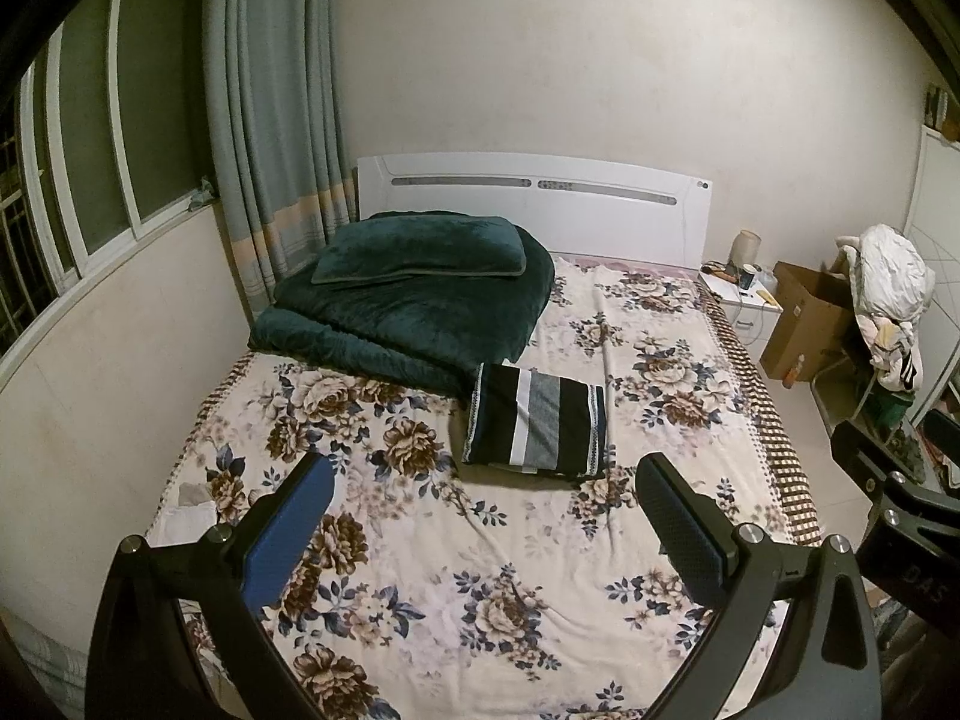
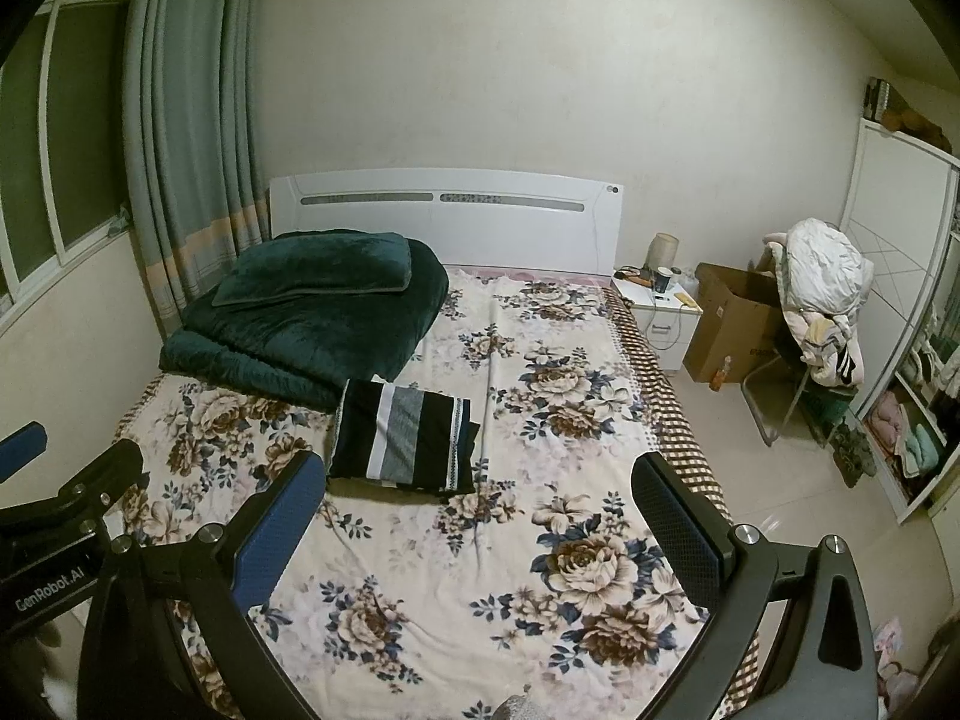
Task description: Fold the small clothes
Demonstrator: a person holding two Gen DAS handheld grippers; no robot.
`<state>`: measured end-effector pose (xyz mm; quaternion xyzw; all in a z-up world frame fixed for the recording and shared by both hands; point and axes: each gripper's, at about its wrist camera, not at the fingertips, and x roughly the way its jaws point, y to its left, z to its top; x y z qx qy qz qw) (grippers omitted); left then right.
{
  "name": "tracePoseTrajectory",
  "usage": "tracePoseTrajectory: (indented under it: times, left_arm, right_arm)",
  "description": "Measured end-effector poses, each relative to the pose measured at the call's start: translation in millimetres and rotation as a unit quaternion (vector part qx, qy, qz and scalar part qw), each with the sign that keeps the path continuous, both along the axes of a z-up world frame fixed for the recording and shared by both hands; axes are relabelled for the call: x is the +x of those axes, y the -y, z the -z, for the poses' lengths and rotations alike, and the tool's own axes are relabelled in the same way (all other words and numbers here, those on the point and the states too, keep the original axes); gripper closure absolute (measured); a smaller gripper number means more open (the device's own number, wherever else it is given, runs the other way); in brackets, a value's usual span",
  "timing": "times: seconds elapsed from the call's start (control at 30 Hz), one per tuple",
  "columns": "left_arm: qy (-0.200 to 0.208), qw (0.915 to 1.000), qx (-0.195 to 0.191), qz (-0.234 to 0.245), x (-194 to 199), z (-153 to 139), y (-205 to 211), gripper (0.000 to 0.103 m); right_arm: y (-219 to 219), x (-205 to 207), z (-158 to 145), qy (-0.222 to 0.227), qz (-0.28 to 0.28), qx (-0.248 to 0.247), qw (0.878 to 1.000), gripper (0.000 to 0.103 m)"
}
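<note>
Neatly folded striped garment [image 1: 537,423], flat rectangle, floral bedspread [image 1: 456,570]

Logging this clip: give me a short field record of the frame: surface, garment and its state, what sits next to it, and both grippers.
surface: bed with floral sheet
garment: striped cloth, black, white and grey, lying folded in a flat rectangle on the sheet
neighbour: dark green blanket folded at the head end, its near edge at the cloth's far corner
on blanket: green pillow
left gripper: open, empty, above the sheet
right gripper: open, empty, above the sheet
contact with garment: none
</note>
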<state>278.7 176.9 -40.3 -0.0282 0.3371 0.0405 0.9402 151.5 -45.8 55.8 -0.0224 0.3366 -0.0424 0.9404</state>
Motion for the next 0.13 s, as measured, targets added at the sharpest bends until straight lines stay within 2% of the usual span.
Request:
tracePoseTrajectory:
  times: [0.13]
  left_arm:
    - [0.001, 1.0, 0.001, -0.005, -4.4, -1.3, 1.6, 0.0]
  right_arm:
    - [-0.2, 2.8, 0.3, 0.001, -0.001, 0.001, 1.0, 0.0]
